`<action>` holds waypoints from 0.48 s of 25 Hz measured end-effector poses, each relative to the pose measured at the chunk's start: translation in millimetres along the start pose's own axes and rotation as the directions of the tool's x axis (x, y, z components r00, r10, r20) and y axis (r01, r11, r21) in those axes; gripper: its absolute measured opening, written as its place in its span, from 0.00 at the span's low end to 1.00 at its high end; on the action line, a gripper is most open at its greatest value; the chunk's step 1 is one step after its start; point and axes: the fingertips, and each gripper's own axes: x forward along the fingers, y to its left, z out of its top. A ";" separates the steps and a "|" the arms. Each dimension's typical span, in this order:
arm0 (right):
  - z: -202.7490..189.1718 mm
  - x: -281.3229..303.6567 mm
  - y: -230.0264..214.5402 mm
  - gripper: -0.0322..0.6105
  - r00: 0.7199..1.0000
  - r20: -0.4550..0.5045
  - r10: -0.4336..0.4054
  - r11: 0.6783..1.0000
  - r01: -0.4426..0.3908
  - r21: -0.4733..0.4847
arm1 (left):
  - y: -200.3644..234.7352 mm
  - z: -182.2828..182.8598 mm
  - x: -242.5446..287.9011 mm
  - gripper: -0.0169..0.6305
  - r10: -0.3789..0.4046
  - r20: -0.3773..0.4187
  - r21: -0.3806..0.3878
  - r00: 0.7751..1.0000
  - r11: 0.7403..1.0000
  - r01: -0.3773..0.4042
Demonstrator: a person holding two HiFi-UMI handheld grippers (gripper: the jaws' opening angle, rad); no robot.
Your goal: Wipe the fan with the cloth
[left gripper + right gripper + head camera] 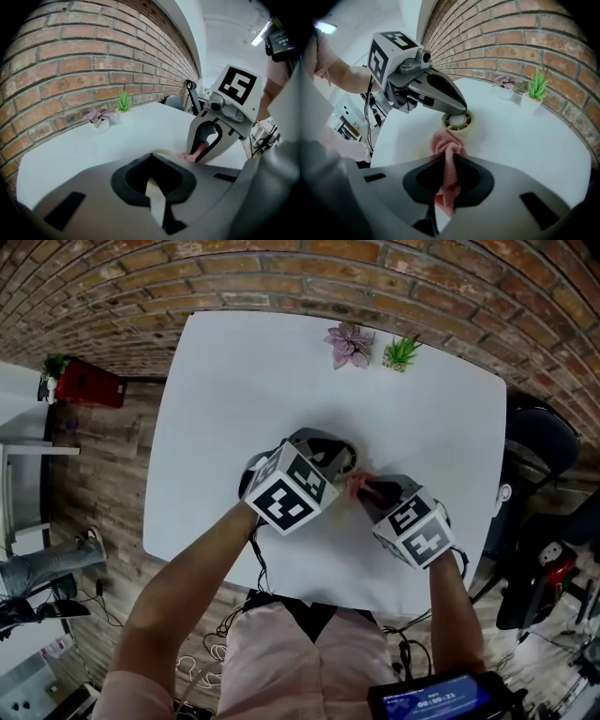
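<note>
- Nearest the person's body, at the near edge of the view, a small screen device shows lit figures.
- Both forearms reach out over the near edge of the white table, each hand carrying a gripper with a marker cube.
- The right gripper is on the right and points steeply down. Its jaws are clenched on the pink cloth, which runs up between them and bunches into a wad beyond the tips.
- That wad rests on the table right against the near edge of the fan. Whether it presses on the fan cannot be told.
- The fan is a small, round, cream-coloured thing lying flat on the table, about midway across and somewhat nearer than the middle. It lies just left of the cloth and a little farther away.
- The left gripper comes in from the left and slants down onto the fan. Its jaws are closed tight, pinching the fan's rim, with a cream sliver showing between them.
- Far across the table, a purple plant and a green plant stand side by side in small white pots.
- Behind them rises the brick wall.
- A dark chair stands off the table's right side.
</note>
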 end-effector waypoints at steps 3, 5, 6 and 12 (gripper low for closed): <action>-0.7 0.6 6.1 0.11 1.000 0.002 0.012 1.000 -0.012 -0.019 | -1.1 0.3 0.6 0.04 0.000 0.004 -0.009 1.000 1.000 0.000; -2.2 1.3 11.1 0.11 1.000 -0.001 0.023 0.999 -0.023 -0.026 | -2.6 0.9 1.6 0.04 -0.004 0.005 -0.013 1.000 1.000 0.004; -3.1 1.5 13.1 0.11 1.000 -0.003 0.026 0.999 -0.026 -0.029 | -3.4 1.2 2.2 0.04 -0.006 0.005 -0.014 1.000 1.000 0.006; -5.7 0.2 21.4 0.11 1.000 -0.011 0.029 0.998 -0.030 -0.047 | -5.4 2.7 3.4 0.04 -0.009 0.008 -0.012 1.000 1.000 0.010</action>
